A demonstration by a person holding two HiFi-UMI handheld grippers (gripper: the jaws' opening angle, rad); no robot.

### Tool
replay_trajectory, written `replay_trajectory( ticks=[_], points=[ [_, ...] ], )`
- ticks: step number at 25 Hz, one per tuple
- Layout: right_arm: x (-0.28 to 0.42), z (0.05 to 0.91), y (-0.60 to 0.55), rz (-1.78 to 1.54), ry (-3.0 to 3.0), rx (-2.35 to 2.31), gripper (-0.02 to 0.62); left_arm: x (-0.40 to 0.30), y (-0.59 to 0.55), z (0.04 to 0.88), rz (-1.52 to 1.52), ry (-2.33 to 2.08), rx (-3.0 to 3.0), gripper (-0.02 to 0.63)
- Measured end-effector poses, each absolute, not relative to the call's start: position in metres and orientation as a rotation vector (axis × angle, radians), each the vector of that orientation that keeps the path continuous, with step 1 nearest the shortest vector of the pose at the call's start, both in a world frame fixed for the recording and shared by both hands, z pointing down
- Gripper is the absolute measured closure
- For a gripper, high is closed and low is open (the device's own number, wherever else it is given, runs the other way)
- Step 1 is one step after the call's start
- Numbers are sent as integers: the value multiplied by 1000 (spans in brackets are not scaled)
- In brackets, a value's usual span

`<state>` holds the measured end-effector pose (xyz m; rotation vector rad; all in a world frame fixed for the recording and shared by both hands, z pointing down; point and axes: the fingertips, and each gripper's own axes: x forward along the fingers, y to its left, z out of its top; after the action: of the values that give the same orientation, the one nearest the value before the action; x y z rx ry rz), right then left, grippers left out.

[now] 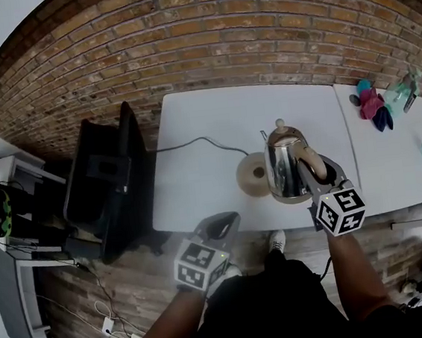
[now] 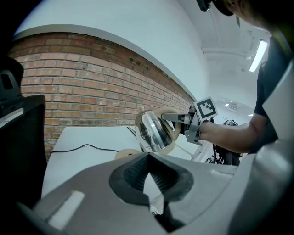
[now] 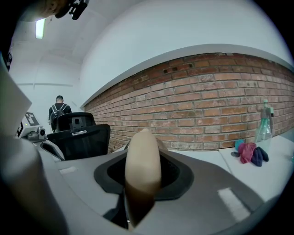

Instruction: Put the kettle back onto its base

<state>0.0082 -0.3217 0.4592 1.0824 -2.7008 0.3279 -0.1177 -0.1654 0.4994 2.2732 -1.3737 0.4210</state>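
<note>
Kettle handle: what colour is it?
The kettle handle is beige, clearest in the right gripper view.

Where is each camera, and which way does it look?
Head view: on the person's head, looking down at table, kettle, base; both arms show.
Left gripper view: on left gripper, facing the kettle; shut jaws show.
Right gripper view: on right gripper, facing brick wall; jaws clamp kettle handle.
Shared: the first two show the kettle.
</note>
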Motion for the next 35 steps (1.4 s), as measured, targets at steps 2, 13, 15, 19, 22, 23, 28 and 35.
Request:
replay_trajectory(
  ticks=[2,13,15,19,22,23,28,35],
  points=[
    [-5,456,-318,329,-2718,1053,453,-125,-162,497,407,-1398,2266,605],
    [-70,453,-312,322,-2778,930,454,-165,-148,493,366,-1496,2204,605],
    [-77,455,-313,324,-2780,919,454,-169,-147,493,360,-1508,2194,605],
    [-87,461,-319,331,-2776,906,454,-174,-145,494,342,-1533,2170,605],
    [-94,466,-325,333,-2772,899,455,-174,-141,497,342,-1533,2151,605],
    [-95,468,-327,334,-2770,899,455,-173,-140,498,344,-1533,2146,605],
    [-98,477,-342,338,-2764,921,455,-171,-137,502,347,-1541,2127,605],
    [-105,492,-360,326,-2744,947,454,-174,-134,504,357,-1564,2102,605]
  ],
)
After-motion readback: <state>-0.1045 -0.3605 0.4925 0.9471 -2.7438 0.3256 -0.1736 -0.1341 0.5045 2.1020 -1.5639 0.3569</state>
